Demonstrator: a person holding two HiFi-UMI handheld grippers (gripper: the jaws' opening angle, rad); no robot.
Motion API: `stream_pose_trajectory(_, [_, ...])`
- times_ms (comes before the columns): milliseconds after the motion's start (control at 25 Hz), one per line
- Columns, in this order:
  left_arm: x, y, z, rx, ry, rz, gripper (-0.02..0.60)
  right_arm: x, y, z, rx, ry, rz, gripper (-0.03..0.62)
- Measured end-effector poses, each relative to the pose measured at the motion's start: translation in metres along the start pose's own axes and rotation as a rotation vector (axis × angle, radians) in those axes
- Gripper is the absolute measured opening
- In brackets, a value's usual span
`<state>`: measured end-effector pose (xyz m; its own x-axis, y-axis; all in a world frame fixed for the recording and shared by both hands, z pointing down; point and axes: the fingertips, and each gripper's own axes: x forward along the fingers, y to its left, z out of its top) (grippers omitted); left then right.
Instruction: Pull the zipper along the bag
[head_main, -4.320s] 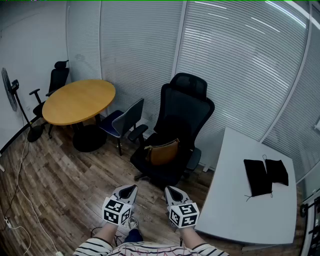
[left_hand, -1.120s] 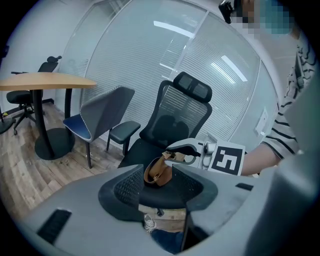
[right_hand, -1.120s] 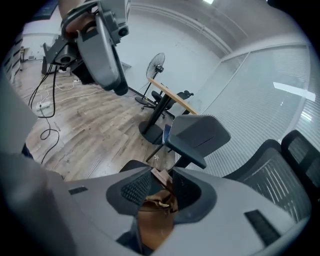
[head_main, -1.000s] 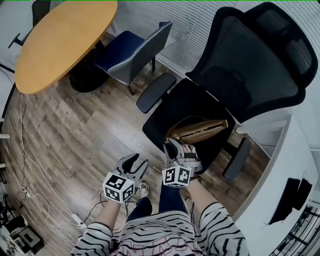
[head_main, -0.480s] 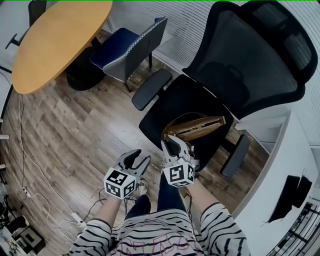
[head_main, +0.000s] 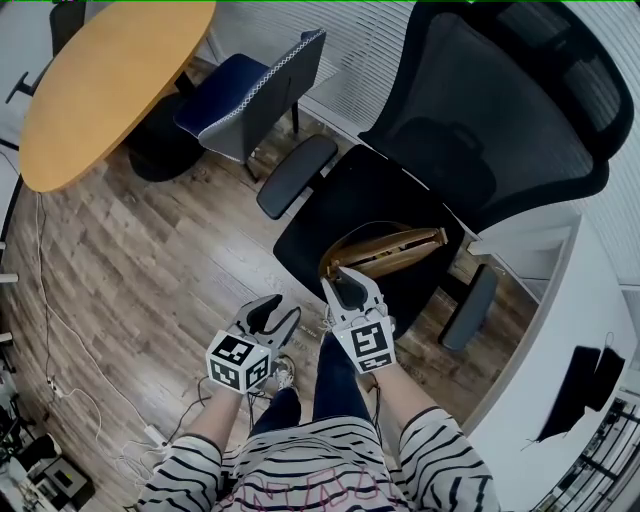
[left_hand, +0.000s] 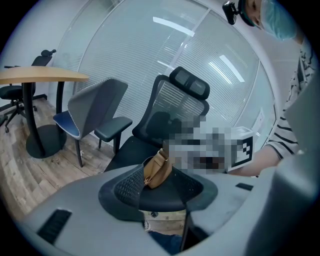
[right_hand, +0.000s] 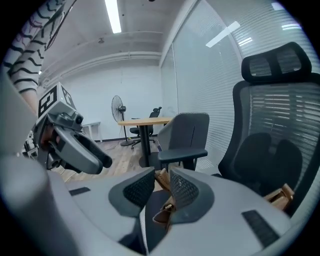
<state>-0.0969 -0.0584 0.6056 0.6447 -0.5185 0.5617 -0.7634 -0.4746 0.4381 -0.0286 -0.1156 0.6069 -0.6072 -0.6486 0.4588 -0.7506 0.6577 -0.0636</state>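
The tan leather bag (head_main: 385, 252) lies across the seat of the black office chair (head_main: 340, 200), nearer the seat's front edge than the backrest. One end of the bag points at me. My right hand-held gripper (head_main: 345, 285) is at that near end. Its jaws have just been closing and are narrow now, with the little brown pull tab (right_hand: 165, 212) between them. The tab looks pinched, with a bit of it hanging out below the pads. My left hand-held gripper (head_main: 275, 312) is wide and holds nothing. It hangs off the front edge of the seat, a little apart from the bag. I think the bag is light and soft, so it will flop and slide on the smooth seat when I pull. The chair might also turn or roll. The tab is thin and small, so it could slip out if I tug hard. It is best to hold it close to its metal end and pull straight along the top of the bag. My left one should hold the near end of the bag, beside the zipper, to keep it in place.
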Motion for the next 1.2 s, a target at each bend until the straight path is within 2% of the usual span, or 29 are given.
stream_pose_trajectory(280, [0.015,0.005,0.01,-0.038,-0.02,-0.012,0.156,-0.004,-0.012,0.0,0.104,-0.058,0.0,0.095])
stream_pose_trajectory(440, [0.027,0.005,0.017,-0.045,-0.027,-0.023,0.156,-0.004,-0.012,0.0,0.082,-0.061,0.004,0.095])
stream_pose_trajectory(600, [0.04,0.004,0.026,-0.065,-0.045,-0.05,0.156,-0.005,-0.008,-0.008,0.033,-0.027,0.019,0.122])
stream_pose_trajectory(840, [0.063,-0.004,0.039,-0.134,-0.07,-0.144,0.156,-0.012,-0.018,-0.021,0.059,-0.008,0.0,0.133])
stream_pose_trajectory(1000, [0.077,-0.011,0.044,-0.149,-0.067,-0.187,0.156,-0.014,-0.018,-0.028,0.002,0.007,0.009,0.187])
stream_pose_trajectory(1200, [0.09,-0.016,0.049,-0.186,-0.061,-0.233,0.156,-0.011,-0.013,-0.032,-0.141,0.032,0.029,0.232])
